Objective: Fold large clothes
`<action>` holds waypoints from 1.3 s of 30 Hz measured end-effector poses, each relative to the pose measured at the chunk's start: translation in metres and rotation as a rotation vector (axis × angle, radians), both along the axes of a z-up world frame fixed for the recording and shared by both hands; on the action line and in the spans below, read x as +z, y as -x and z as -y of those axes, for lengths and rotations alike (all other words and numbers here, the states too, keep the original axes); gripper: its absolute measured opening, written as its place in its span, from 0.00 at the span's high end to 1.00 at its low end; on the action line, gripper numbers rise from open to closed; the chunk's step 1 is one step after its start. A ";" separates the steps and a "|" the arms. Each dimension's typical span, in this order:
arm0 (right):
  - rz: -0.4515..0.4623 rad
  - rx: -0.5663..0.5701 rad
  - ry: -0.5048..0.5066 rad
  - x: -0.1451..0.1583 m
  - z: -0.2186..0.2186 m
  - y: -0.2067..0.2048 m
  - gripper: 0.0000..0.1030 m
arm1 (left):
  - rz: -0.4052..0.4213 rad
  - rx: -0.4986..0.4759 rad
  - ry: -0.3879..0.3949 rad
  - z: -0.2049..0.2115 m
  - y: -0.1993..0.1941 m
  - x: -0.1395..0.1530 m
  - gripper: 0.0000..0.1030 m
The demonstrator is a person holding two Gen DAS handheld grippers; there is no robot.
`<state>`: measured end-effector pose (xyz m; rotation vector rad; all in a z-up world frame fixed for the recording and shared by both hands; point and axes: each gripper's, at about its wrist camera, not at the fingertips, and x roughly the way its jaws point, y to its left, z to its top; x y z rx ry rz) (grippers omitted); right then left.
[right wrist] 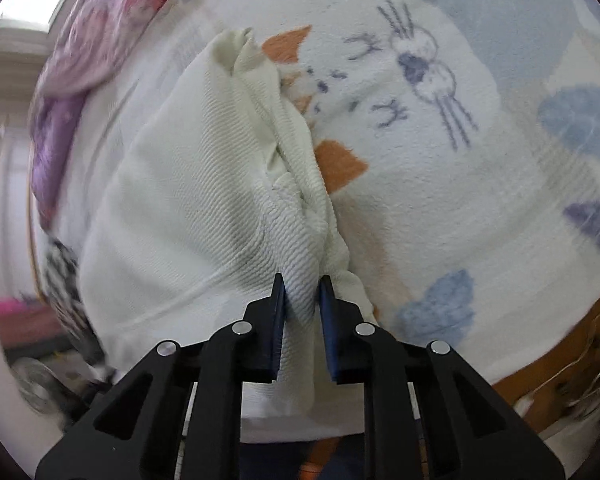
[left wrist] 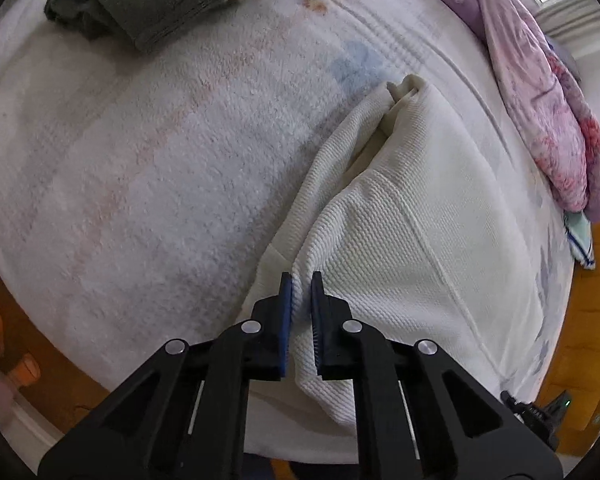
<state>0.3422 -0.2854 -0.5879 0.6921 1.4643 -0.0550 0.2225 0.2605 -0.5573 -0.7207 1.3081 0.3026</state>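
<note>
A white ribbed garment (left wrist: 400, 216) lies partly folded on a fleece blanket on the bed. My left gripper (left wrist: 301, 280) is shut on a bunched edge of the garment at its near end, cloth pinched between the blue pads. In the right wrist view the same white garment (right wrist: 204, 184) stretches away from me, with a crumpled fold along its right side. My right gripper (right wrist: 302, 282) is shut on another bunched part of its near edge.
The white fleece blanket (left wrist: 160, 152) has cat and cloud prints (right wrist: 424, 64). A dark grey folded garment (left wrist: 140, 4) lies at the far left. A pink and purple quilt (left wrist: 548, 120) is heaped along the far right. Wooden floor (left wrist: 588, 340) shows beyond the bed edges.
</note>
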 end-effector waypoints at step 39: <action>0.001 0.122 0.134 0.052 -0.026 -0.024 0.77 | -0.009 -0.052 0.009 -0.006 -0.041 0.030 0.69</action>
